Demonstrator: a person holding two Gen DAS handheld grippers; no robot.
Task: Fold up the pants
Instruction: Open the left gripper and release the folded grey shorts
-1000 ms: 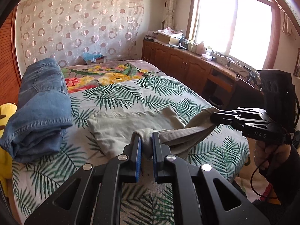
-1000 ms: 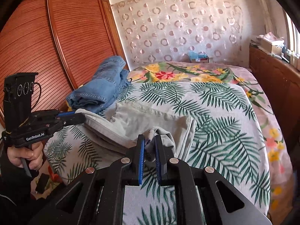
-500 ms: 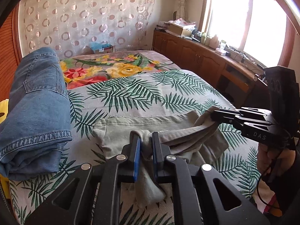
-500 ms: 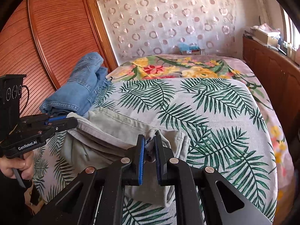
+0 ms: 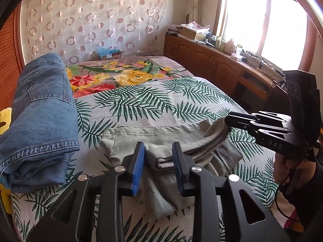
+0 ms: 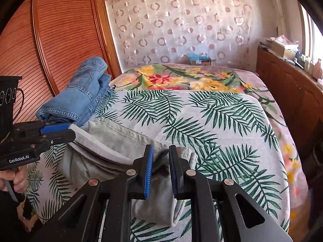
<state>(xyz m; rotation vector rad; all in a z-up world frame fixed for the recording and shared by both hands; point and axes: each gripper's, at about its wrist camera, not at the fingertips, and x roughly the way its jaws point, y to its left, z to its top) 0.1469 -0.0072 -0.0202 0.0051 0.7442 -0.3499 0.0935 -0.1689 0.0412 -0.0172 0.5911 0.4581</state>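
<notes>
Release is the step in hand: the grey-green pants (image 5: pixel 161 141) lie folded over on the bed (image 5: pixel 141 104), near its front edge, just to the right of the stack of blue jeans (image 5: pixel 40 121), with one loose end drooping over that edge towards the cameras. The left gripper (image 5: pixel 158 165) has just been opening, and its blue pads now stand clear on either side of the doubled hem, so the cloth sits between the jaws without being pressed. The right gripper (image 6: pixel 160 169) has also just been opening, though less far; a bunched corner of the pants is still between its pads, and from the small gap on each side it looks let go rather than pinched. In the left wrist view the right gripper reaches in from the right, its tip at the far corner of the pants from the jeans. The fold seems to be laid down, but the bundle is long and its front end hangs off the bed, so the task looks partly done. The next move likely calls for drawing both grippers back without snagging the layers, then taking hold of the drooping end and bringing it up onto the pile, away from the jeans.
</notes>
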